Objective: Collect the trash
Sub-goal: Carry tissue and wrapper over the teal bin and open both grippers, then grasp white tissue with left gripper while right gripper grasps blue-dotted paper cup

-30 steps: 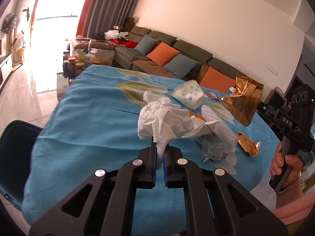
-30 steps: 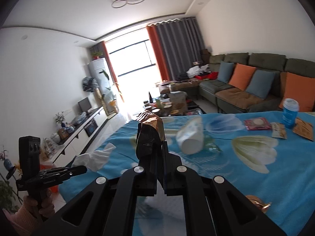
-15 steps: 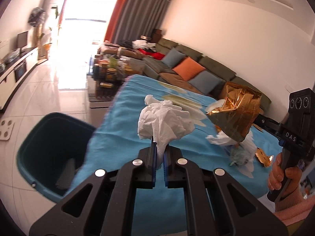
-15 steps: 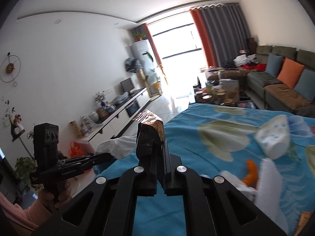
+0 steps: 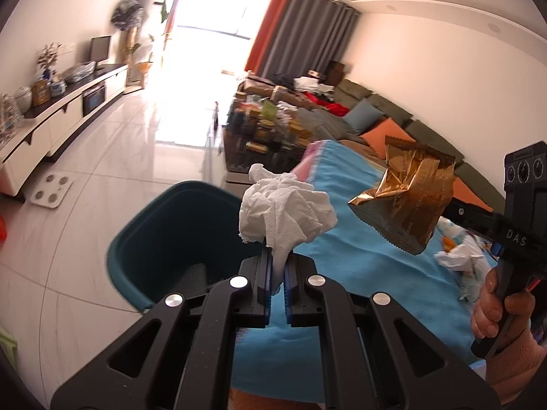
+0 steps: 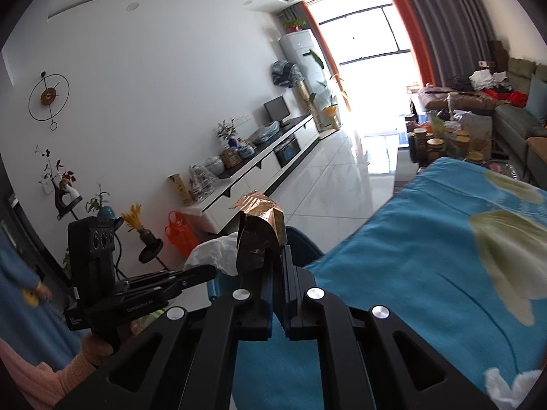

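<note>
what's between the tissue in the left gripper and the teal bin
Nothing: in the left wrist view the tissue hangs by the bin rim.

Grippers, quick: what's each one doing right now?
Left gripper: shut on the white tissue.
Right gripper: shut on the gold wrapper.
</note>
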The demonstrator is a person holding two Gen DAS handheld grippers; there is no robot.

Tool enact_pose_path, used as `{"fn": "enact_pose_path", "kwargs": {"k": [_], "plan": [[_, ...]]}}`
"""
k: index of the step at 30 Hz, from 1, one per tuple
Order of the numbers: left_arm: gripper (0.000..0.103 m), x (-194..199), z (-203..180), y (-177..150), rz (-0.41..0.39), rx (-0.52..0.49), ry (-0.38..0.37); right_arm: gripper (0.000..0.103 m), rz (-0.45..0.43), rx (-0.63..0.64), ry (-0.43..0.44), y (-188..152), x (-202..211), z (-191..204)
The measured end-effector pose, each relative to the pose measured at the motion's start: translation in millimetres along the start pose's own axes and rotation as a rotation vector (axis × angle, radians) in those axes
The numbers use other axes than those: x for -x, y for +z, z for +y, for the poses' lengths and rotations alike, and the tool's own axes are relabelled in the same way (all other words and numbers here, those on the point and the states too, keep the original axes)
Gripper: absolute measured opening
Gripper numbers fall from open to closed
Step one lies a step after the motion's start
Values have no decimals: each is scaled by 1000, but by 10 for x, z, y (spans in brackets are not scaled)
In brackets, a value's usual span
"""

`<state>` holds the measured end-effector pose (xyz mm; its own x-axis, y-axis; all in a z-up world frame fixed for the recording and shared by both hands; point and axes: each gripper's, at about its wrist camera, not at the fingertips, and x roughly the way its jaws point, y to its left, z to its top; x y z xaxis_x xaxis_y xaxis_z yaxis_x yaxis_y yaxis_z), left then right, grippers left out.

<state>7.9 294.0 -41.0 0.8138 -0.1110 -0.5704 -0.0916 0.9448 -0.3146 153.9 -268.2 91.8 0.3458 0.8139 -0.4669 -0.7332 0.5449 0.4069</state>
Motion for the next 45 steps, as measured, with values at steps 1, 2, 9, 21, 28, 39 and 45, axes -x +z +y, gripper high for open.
{"fn": "enact_pose_path", "kwargs": {"k": [1,2,9,21,28,39,45], "plan": [[6,-2,56,0,3,4,14,4,7,1,6,6,-55,26],[6,-7,111,-4,6,8,27,4,18,2,17,22,-131,52],[6,-77,470,-46,40,46,73,4,77,-13,64,83,-521,154],[6,-384,615,-104,95,104,107,4,194,-24,15,28,-1182,269],[7,-577,628,-130,123,116,110,10,261,-64,-35,-27,-1375,221],[30,-632,544,-164,92,119,81,20,227,-77,-44,-90,-1084,128],[44,-428,181,-127,37,43,15,29,164,-19,-46,-133,-615,137]]}}
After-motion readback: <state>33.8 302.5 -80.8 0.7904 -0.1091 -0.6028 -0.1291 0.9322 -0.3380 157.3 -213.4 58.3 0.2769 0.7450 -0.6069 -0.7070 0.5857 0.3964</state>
